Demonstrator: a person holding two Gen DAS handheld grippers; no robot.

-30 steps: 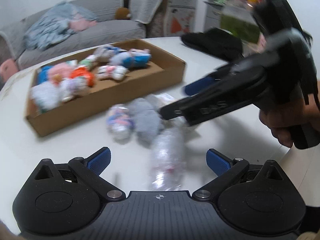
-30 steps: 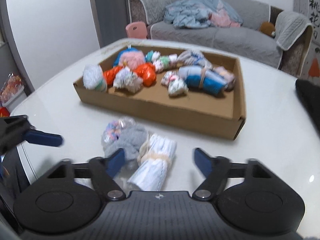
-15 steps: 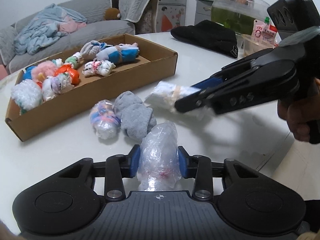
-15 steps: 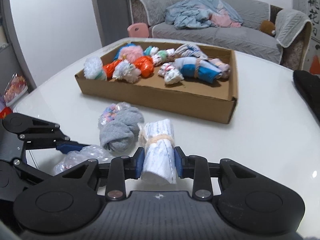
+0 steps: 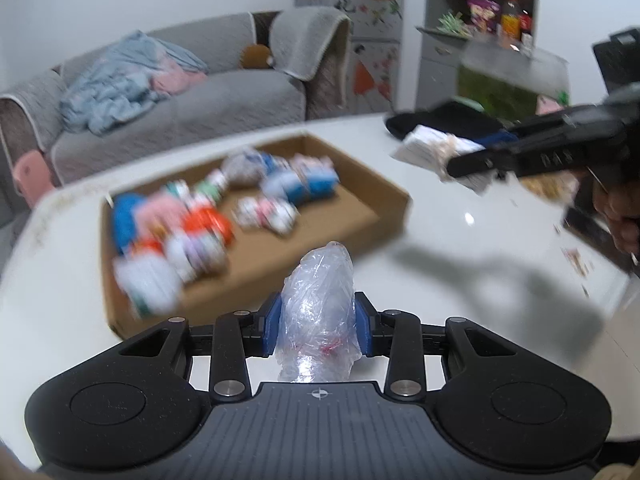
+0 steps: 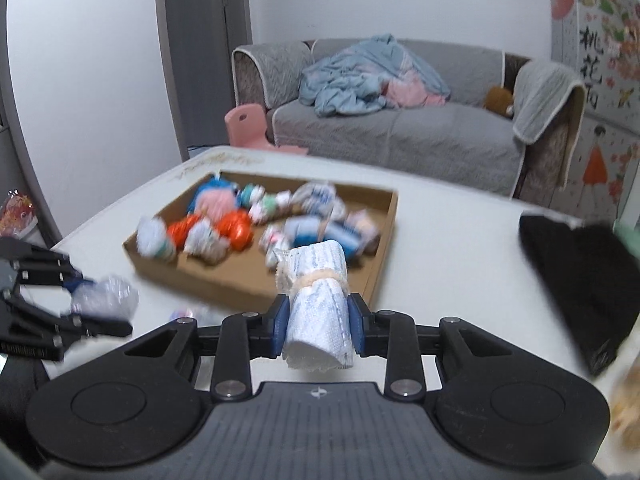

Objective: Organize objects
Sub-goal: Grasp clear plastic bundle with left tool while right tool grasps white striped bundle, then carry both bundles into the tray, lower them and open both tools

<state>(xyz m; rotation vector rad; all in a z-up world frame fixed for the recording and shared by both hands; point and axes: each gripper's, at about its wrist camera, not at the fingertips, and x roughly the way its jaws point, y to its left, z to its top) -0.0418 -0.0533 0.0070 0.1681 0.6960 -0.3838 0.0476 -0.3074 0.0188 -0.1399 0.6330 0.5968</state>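
At the far left of the right wrist view the left gripper (image 6: 102, 304) reaches in from the edge, its black jaws closed on a crumpled clear plastic bag bundle (image 6: 105, 295), which hangs clear of the white glossy table (image 6: 448, 248). In its own view the left gripper (image 5: 317, 322) shows the same clear plastic bag bundle (image 5: 318, 312) standing upright between the blue pads (image 5: 270, 322), pressed on both sides.

Further right and farther away lies the shallow brown cardboard tray (image 6: 224, 292), open at the top, resting flat on the table. Inside it is a loose heap of small rolled bundles (image 6: 224, 232): pink, orange, blue, white and patterned ones, blurred, so single items are hard to tell apart. They fill the left and far parts of the tray; its near right floor is bare cardboard.

Just right of centre, the right gripper (image 6: 317, 326) has its jaws narrow and clamped on a white rolled cloth bundle tied with a pale elastic band (image 6: 318, 312), held above the table, in front of the tray's near right wall. The left wrist view shows this rolled cloth bundle (image 5: 430, 148) in the right gripper (image 5: 460, 162), up in the air to the right of the tray.

At the right edge of the table lies a black knitted cloth (image 6: 580, 280). Beyond the table stands a grey sofa (image 6: 400, 136) with a light blue blanket (image 6: 360, 76) heaped on it.
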